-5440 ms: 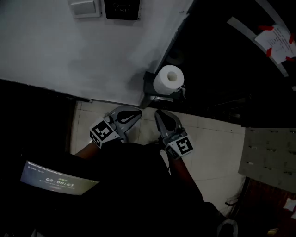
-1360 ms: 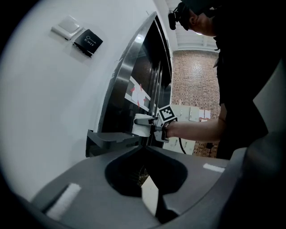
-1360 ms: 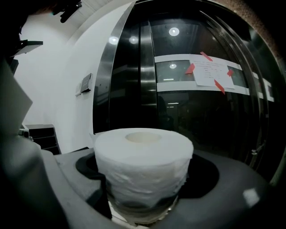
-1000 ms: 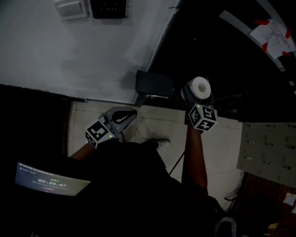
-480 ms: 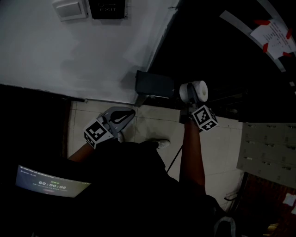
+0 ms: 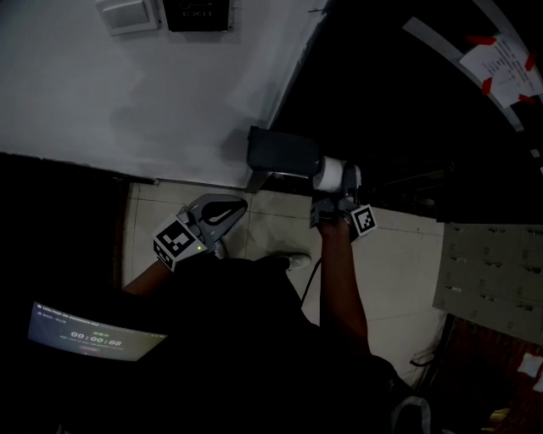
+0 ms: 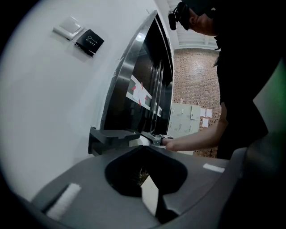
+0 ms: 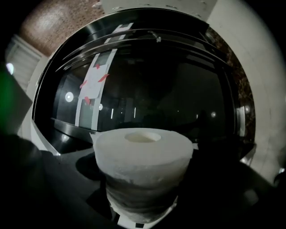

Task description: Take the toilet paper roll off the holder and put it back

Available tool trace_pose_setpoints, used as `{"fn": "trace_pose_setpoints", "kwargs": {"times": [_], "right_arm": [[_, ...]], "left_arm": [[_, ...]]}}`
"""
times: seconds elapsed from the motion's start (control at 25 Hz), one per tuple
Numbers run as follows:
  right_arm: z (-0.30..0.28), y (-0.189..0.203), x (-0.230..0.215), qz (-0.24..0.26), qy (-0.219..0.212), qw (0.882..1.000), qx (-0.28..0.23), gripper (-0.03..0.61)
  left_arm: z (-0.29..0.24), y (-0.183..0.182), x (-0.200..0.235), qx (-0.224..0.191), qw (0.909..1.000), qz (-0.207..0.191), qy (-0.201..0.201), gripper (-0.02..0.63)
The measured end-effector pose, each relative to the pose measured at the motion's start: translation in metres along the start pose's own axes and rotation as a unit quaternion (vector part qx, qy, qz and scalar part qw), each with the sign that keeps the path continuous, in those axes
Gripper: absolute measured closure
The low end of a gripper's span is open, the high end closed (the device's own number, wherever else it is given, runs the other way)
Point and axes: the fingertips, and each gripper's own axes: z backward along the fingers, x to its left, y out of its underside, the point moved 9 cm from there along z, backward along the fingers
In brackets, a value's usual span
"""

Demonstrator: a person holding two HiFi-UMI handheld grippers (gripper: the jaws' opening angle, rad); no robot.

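The toilet paper roll, gripped by the wide-spread fingers of the right gripper, is pointed core-first at the holder just beside it.

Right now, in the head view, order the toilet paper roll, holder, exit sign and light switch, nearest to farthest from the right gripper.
1. toilet paper roll, gripped in the right gripper.
2. holder, just to its left.
3. exit sign, high on the white wall.
4. light switch, left of the sign.
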Motion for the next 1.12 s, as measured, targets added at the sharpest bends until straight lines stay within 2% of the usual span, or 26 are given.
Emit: {"fn": "trace_pose_setpoints", "kwargs": {"times": [0.12, 0.24, 1.12], "right_arm": [[-0.001, 0.014, -0.007, -0.039, -0.006, 0.999, 0.007, 0.107], [-0.004, 0.024, -0.007, -0.052, -0.015, 0.998, 0.015, 0.107], [-0.020, 0.083, -0.011, -0.034, 0.008, 0.998, 0.060, 0.107]], "left_arm": [[0.001, 0.001, 0.001, 0.001, 1.0000, -0.001, -0.001, 0.611], [0.002, 0.001, 0.001, 0.000, 1.0000, -0.002, 0.000, 0.611], [0.007, 0.004, 0.002, -0.002, 0.9999, 0.002, -0.010, 0.611]]}}
